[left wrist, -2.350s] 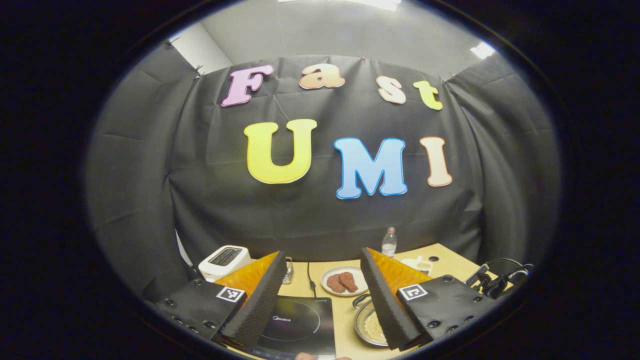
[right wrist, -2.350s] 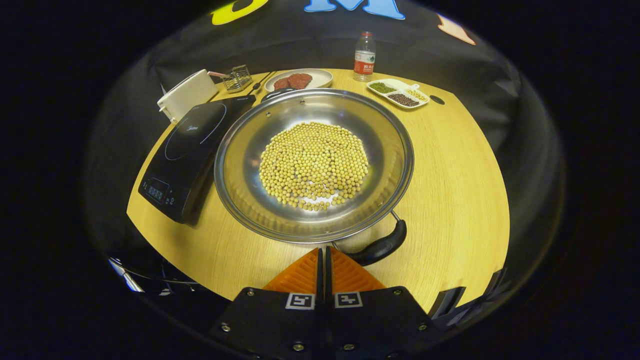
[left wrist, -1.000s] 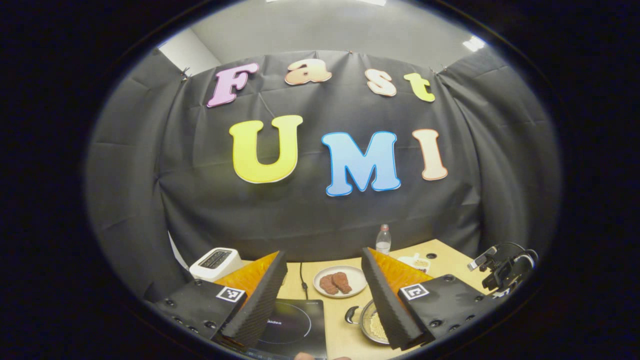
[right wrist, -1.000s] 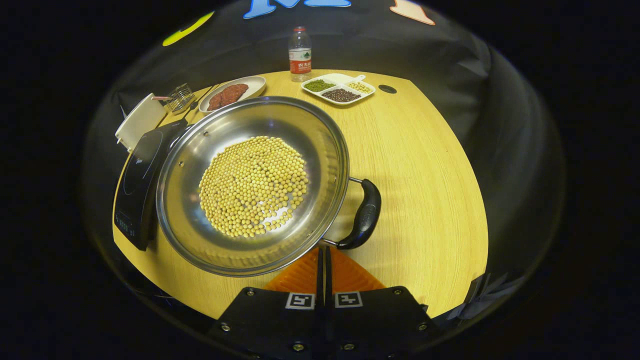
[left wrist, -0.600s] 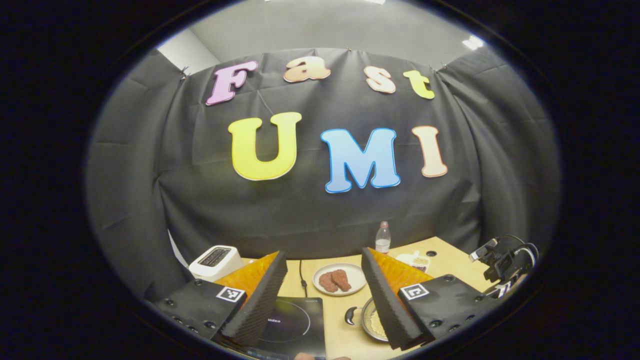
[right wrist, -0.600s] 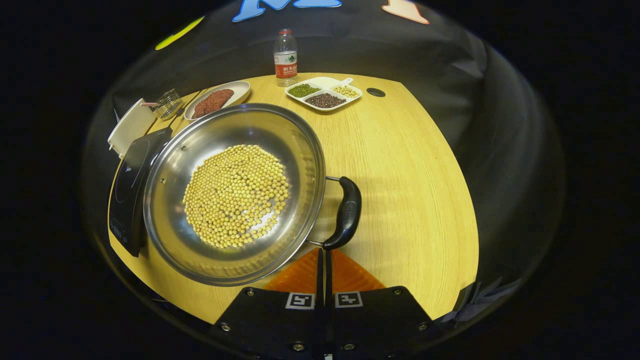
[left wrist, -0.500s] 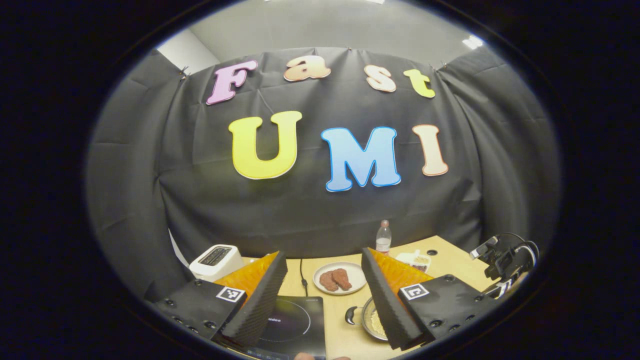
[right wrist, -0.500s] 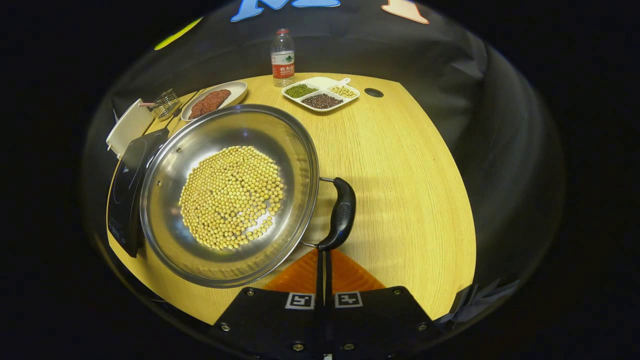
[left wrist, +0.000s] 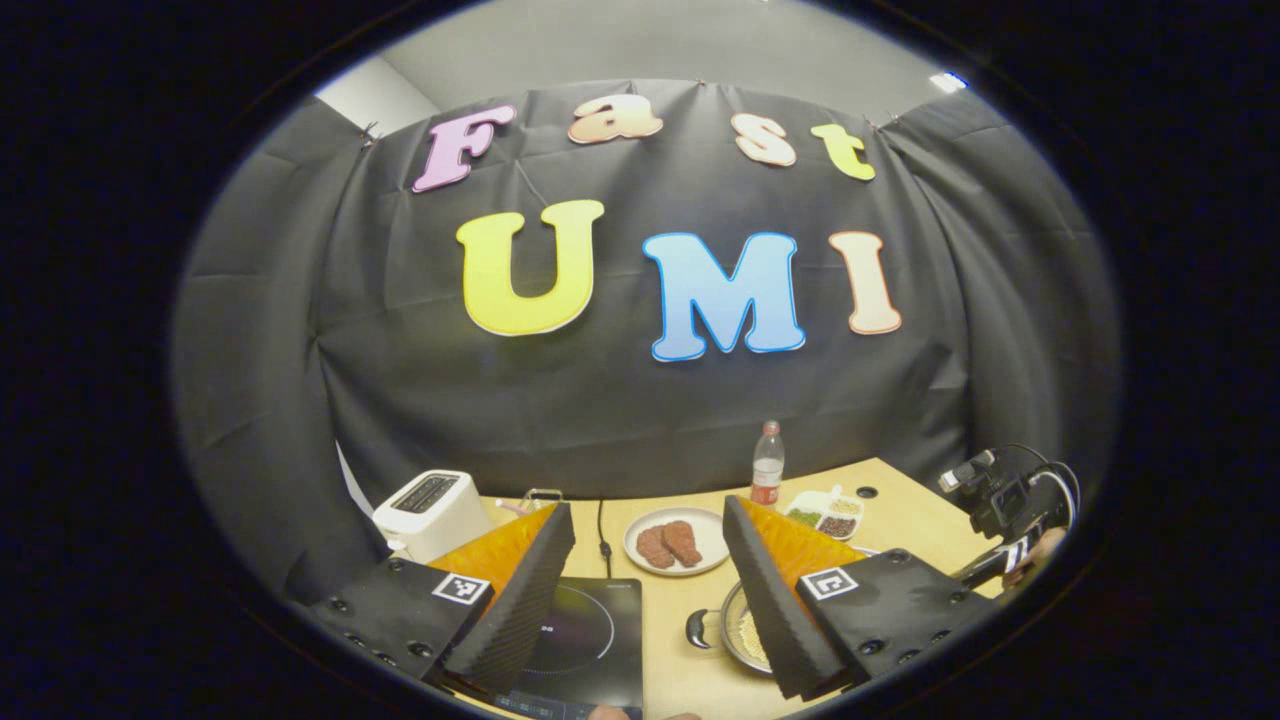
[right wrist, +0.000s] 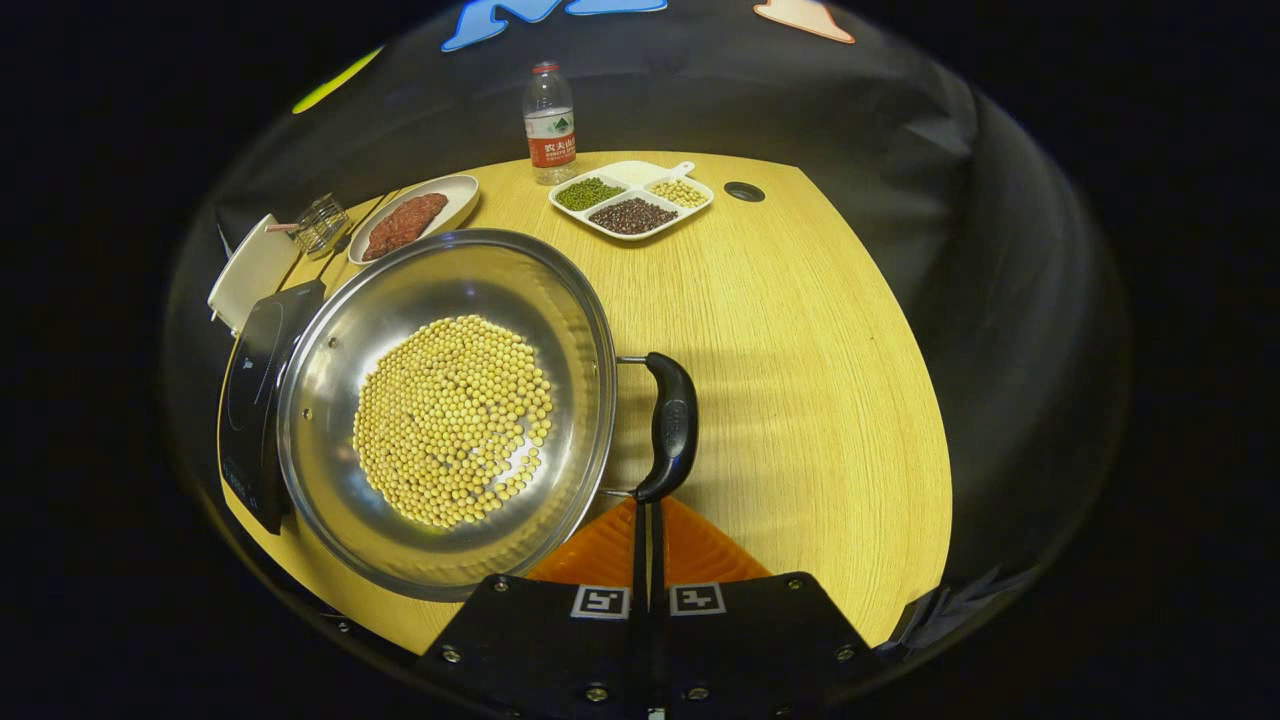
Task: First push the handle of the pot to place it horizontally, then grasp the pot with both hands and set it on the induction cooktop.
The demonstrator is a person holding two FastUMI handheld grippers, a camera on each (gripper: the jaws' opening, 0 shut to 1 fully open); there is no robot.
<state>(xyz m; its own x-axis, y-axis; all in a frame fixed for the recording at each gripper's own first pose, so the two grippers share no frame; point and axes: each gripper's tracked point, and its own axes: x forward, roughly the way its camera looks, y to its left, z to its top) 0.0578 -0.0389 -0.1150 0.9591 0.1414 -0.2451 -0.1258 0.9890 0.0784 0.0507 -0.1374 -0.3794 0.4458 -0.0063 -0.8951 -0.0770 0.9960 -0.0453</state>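
Observation:
A steel pot (right wrist: 470, 270) holding soybeans (right wrist: 450, 415) stands on the wooden table (right wrist: 800, 400). Its left edge hides part of the black induction cooktop (right wrist: 248, 385). One black handle (right wrist: 672, 425) sticks out on the pot's right side and runs up and down in the right gripper view. My right gripper (right wrist: 646, 505) is shut, its tips touching the handle's lower end. In the left gripper view my left gripper (left wrist: 648, 505) hangs open above the cooktop (left wrist: 585, 640), with the pot (left wrist: 730, 622) and its other handle (left wrist: 698, 628) to the right.
At the table's back stand a white toaster (right wrist: 250, 270), a wire rack (right wrist: 320, 225), a plate of meat (right wrist: 405, 220), a water bottle (right wrist: 548, 125) and a divided dish of beans (right wrist: 630, 200). A cable hole (right wrist: 744, 191) lies nearby. Bare table spreads right of the pot.
The pot has turned: the handle swung from the lower right round to the pot's right side, with my shut right gripper following its end. My left gripper stayed open, drifting slightly.

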